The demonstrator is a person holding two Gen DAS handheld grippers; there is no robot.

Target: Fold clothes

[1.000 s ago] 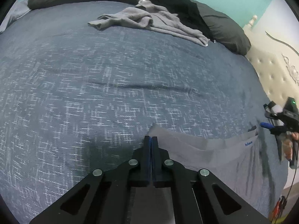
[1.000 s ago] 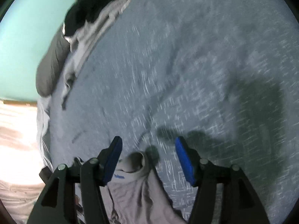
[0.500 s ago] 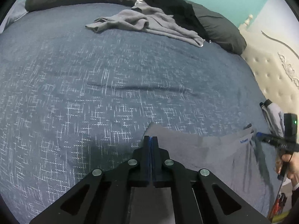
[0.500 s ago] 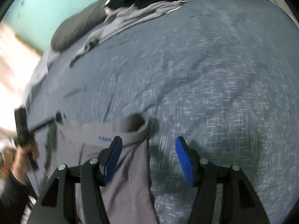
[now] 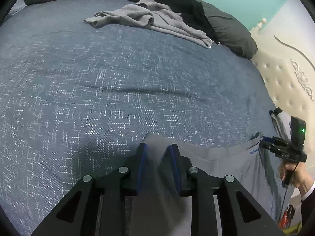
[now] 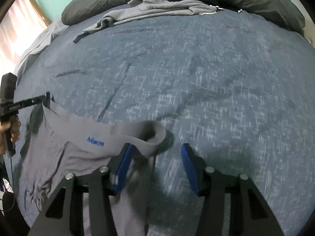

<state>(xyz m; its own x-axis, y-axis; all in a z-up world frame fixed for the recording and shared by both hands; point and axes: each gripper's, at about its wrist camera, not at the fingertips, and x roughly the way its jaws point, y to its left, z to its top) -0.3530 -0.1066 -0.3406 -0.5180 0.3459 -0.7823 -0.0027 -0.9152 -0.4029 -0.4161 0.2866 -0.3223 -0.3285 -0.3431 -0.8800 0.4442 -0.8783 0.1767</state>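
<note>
A grey pair of shorts [image 5: 216, 161] with a blue logo lies spread along the near edge of the blue bedspread [image 5: 98, 78]. My left gripper [image 5: 157, 147] is open by a small gap, and one waistband corner runs loosely between its fingers. In the right wrist view the shorts [image 6: 69, 137] stretch to the left. My right gripper [image 6: 156, 151] stands wide open there, with the curled other waistband corner resting against its left finger. Each gripper also shows in the other's view: the right gripper [image 5: 262, 138] held in a hand, and the left gripper [image 6: 44, 98] at the far corner.
A heap of grey clothing [image 5: 141, 17] lies at the far side of the bed against dark pillows [image 5: 226, 25]. A cream tufted headboard [image 5: 281, 82] borders the bed on the right. A bright curtained window [image 6: 11, 29] is at the left of the right wrist view.
My left gripper's fingers were shut on the shorts' corner and have now parted. My right gripper has swung round to face the pillows, staying open by the other waistband corner.
</note>
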